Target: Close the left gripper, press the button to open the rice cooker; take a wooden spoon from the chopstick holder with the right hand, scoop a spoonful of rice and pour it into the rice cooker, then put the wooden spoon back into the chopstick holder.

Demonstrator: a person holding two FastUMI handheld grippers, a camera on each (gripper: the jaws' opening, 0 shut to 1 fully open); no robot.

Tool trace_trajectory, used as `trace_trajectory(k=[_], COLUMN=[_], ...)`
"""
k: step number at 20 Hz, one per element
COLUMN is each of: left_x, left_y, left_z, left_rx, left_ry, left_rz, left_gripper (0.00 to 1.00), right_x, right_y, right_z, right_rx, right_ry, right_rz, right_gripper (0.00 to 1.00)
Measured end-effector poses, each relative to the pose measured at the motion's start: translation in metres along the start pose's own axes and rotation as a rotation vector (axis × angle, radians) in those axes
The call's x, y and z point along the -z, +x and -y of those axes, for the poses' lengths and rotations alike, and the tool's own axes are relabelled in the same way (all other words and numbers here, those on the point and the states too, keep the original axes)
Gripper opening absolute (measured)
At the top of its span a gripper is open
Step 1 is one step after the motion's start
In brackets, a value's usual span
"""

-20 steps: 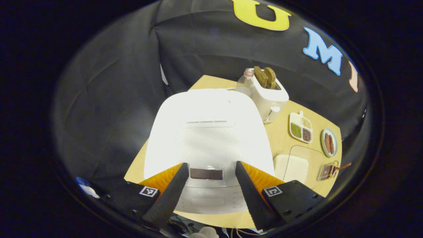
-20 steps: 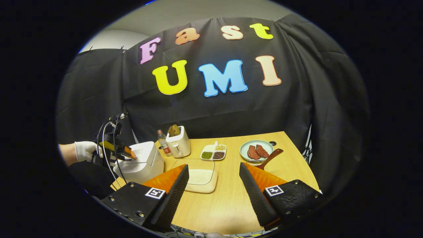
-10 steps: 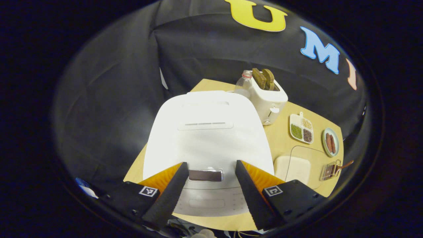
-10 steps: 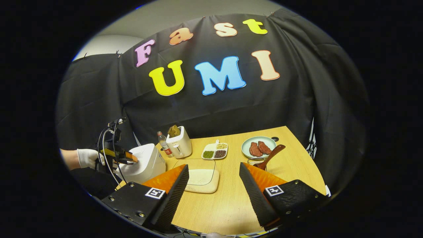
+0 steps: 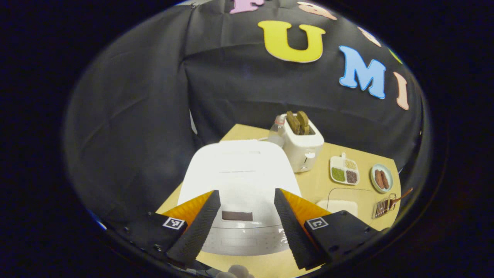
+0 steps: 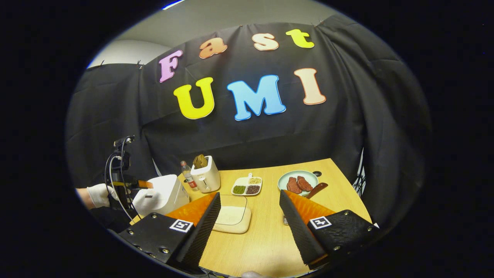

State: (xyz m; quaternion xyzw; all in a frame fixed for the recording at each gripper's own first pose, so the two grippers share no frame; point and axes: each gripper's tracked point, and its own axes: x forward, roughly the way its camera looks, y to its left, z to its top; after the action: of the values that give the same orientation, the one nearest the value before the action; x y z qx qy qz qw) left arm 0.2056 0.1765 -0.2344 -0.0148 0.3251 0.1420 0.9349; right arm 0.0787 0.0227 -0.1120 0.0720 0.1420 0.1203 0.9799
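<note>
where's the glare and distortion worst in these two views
Left gripper view: the rice cooker lid is blown out white, detail lost; fisheye curves the table edge. Right gripper view: evenly lit, the rice cooker is bright but readable, edges bowed.

The left gripper (image 5: 244, 227) hangs with its fingers (image 5: 197, 231) spread above the front of the closed rice cooker (image 5: 239, 181), whose broad lid blocks any low path forward. Behind the cooker, the toaster (image 5: 301, 144) and a bottle (image 5: 274, 133) crowd the back edge. The right gripper (image 6: 249, 227), fingers also parted, has bare surface (image 6: 266, 235) directly ahead. The rice tray (image 6: 231, 218) lies just to its left. To its right stand the chopstick holder (image 6: 285, 220) and wooden spoon (image 6: 316, 190), with the plate (image 6: 297, 179) beyond. The divided dish (image 6: 247, 186) sits further back.
</note>
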Motion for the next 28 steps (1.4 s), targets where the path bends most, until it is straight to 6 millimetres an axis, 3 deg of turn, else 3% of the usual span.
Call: trace_trajectory(k=[2,3,8,11,14,16,20,28], left_x=[-0.032,-0.045,-0.1,-0.107,-0.108,-0.1,-0.081,-0.085], left_y=[-0.033,-0.055,-0.164,-0.241,-0.285,-0.299,-0.303,-0.302], left_z=[0.013,0.021,0.056,0.071,0.074,0.084,0.08,0.072], left_rx=[0.006,0.024,0.129,0.179,0.178,0.199,0.2,0.203], left_ry=[0.044,0.049,0.007,-0.002,0.05,0.047,0.023,0.011], left_rz=[0.14,0.196,0.424,0.536,0.61,0.625,0.609,0.616], left_gripper=[1.0,0.96,0.96,0.96,0.96,0.95,0.96,0.96], right_x=[-0.013,-0.023,-0.069,-0.086,-0.101,-0.108,-0.12,-0.122], right_y=[-0.001,-0.002,-0.011,-0.016,-0.024,-0.03,-0.04,-0.046], right_z=[-0.001,-0.002,-0.003,-0.005,-0.01,-0.011,-0.017,-0.025], right_rx=[0.012,0.016,0.049,0.065,0.079,0.091,0.108,0.116], right_ry=[-0.011,-0.015,-0.039,-0.057,-0.074,-0.094,-0.122,-0.121], right_rz=[0.032,0.053,0.182,0.23,0.27,0.292,0.324,0.328], right_gripper=[0.94,0.94,0.94,0.94,0.94,0.94,0.94,0.94])
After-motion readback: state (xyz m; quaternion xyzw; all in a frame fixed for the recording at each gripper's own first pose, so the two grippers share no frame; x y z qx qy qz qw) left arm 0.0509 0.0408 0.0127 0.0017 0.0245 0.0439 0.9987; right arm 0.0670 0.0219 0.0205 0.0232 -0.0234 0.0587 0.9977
